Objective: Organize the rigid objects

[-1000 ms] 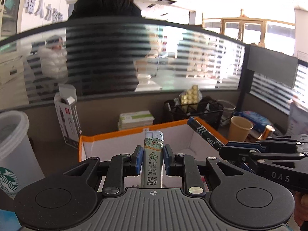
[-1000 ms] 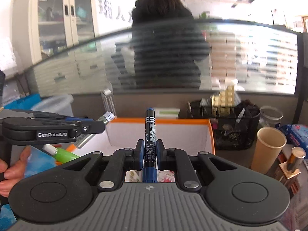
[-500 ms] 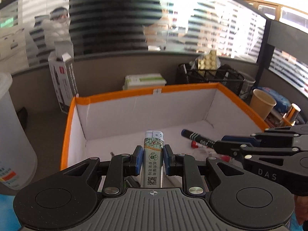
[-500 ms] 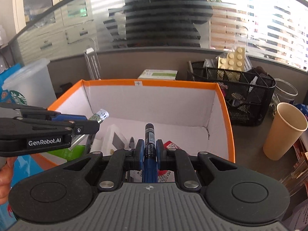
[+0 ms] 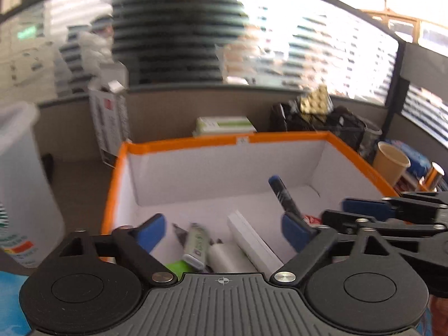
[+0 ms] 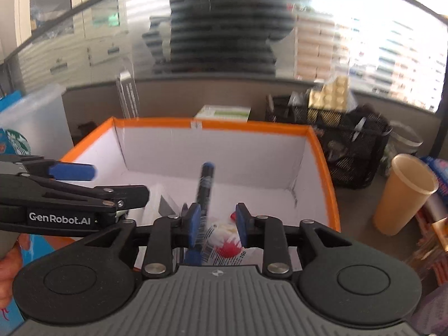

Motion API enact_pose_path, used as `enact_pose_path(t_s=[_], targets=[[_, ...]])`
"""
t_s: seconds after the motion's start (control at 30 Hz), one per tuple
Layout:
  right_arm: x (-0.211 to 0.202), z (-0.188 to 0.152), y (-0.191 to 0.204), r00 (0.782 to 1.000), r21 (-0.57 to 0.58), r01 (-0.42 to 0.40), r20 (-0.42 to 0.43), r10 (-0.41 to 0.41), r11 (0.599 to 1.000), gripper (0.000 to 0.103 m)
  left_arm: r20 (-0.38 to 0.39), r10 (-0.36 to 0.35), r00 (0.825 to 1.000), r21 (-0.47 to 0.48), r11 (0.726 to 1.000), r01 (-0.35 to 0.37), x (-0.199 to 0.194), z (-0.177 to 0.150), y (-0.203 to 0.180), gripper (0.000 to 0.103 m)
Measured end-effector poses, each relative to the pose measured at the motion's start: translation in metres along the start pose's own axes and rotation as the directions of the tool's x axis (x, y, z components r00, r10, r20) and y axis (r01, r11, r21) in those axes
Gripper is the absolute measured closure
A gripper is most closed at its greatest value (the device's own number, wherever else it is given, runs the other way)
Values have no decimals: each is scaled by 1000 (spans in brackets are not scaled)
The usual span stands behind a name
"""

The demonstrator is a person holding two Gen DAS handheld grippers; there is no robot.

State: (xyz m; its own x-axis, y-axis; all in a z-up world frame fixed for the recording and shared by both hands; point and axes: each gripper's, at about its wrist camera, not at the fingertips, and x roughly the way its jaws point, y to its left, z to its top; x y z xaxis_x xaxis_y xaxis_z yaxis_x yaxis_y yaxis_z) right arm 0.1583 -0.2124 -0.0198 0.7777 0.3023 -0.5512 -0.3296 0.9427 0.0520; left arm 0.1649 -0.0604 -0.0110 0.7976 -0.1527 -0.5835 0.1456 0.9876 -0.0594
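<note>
Your left gripper gapes wide and empty over the orange-rimmed box, while your right gripper, parted, leaves the marker loose.

1. Orange rim, white inside: box.
2. Dark blue with white print: marker.
3. Pale green and white, patterned label: lighter.
4. Tan: paper cup.
5. Black mesh: basket.
6. Black body, blue pads: left gripper, right gripper.
</note>
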Motion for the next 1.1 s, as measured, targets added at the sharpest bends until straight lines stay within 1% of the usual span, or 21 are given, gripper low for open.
enact_pose_path(t_s=[0.03, 0.07, 0.1, 0.17, 0.23, 0.3, 0.43, 0.53, 0.63, 0.7, 0.83, 0.93, 1.1], targets=[[-7, 1, 1, 1000, -1, 10, 21, -10, 1000, 66, 16, 12, 1000, -14, 1000, -12, -6, 0, 3, 1], [-17, 1, 3, 999, 2, 20, 49, -21, 1000, 59, 30, 16, 999, -32, 999, -15, -13, 0, 6, 1], [-26, 1, 5, 997, 3, 30, 72, -30, 1000, 56, 39, 15, 999, -42, 999, -13, -19, -1, 8, 1], [-43, 0, 11, 992, 6, 38, 117, -39, 999, 40, 52, 13, 999, -43, 999, -11, -32, -3, 11, 1], [-62, -3, 18, 986, 6, 40, 160, -41, 999, 33, 71, 37, 997, -33, 999, -35, -45, -7, 10, 0], [-77, -6, 26, 980, 4, 49, 191, -49, 999, 31, 95, 49, 994, -27, 999, -46, -59, -11, 8, 0], [-100, -14, 40, 969, 3, 78, 236, -77, 997, 16, 128, 48, 991, -41, 998, -43, -82, -16, 9, 0], [-115, -19, 49, 961, 6, 96, 261, -94, 995, 9, 146, 46, 988, -39, 998, -41, -97, -21, 7, 0], [-130, -26, 58, 946, 15, 149, 290, -147, 989, 0, 151, 25, 988, -48, 999, -18, -109, -27, 6, 0], [-140, -31, 61, 936, 21, 168, 309, -167, 986, 0, 154, 9, 988, -39, 999, -3, -115, -31, 3, 0], [-156, -39, 59, 931, 69, 160, 322, -174, 985, 0, 161, -4, 987, -22, 1000, 7, -125, -35, -1, 0], [-162, -42, 56, 924, 94, 174, 328, -196, 980, 0, 174, -7, 985, -28, 1000, 12, -132, -35, -1, 0], [-168, -45, 54, 922, 124, 163, 333, -195, 979, 0, 186, -6, 983, -32, 999, 12, -140, -38, 0, 0]])
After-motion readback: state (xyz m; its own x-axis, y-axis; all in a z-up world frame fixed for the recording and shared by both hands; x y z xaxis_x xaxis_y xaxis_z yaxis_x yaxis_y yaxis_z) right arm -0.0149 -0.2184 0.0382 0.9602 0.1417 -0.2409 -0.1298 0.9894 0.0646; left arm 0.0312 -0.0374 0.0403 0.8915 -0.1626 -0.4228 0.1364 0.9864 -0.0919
